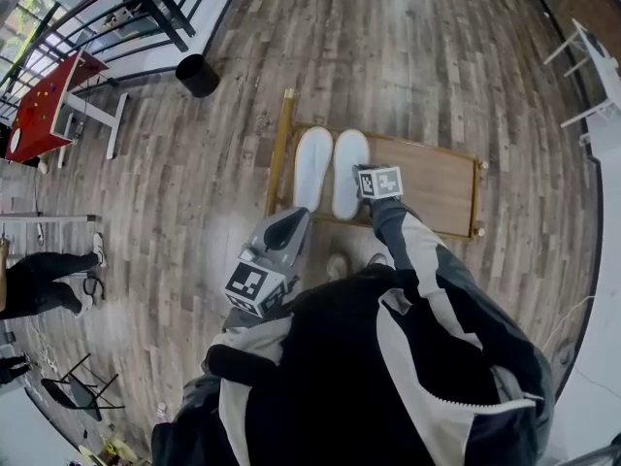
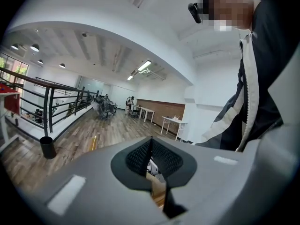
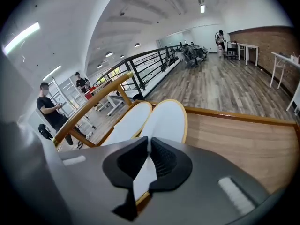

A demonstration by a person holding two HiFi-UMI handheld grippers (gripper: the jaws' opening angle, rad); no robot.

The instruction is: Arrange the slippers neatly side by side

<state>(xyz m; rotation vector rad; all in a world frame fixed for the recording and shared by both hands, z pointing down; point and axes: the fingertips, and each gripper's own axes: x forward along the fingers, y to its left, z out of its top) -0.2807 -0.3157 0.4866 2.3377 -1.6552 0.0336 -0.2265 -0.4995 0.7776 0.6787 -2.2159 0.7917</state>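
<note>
Left slipper (image 1: 312, 168): lying lengthwise on the left part of the low wooden platform (image 1: 432, 187), just beside the platform's raised rail (image 1: 281, 149).
Right slipper (image 1: 347, 168): lying right alongside the left slipper, their long edges touching or nearly so and their far ends about level.
Right gripper (image 3: 149, 161): reaching down to the near end of the right slipper, with its jaws pinching the slipper's white edge between the pads.
Left gripper (image 2: 151, 161): hovering close to the person's jacket (image 1: 388, 377), well apart from both slippers. Its jaws are pressing together with nothing between them.
Platform: sitting on the wood-plank floor (image 1: 408, 56).
Surroundings: a black bin (image 1: 197, 74) is standing on the floor beyond the platform.
</note>
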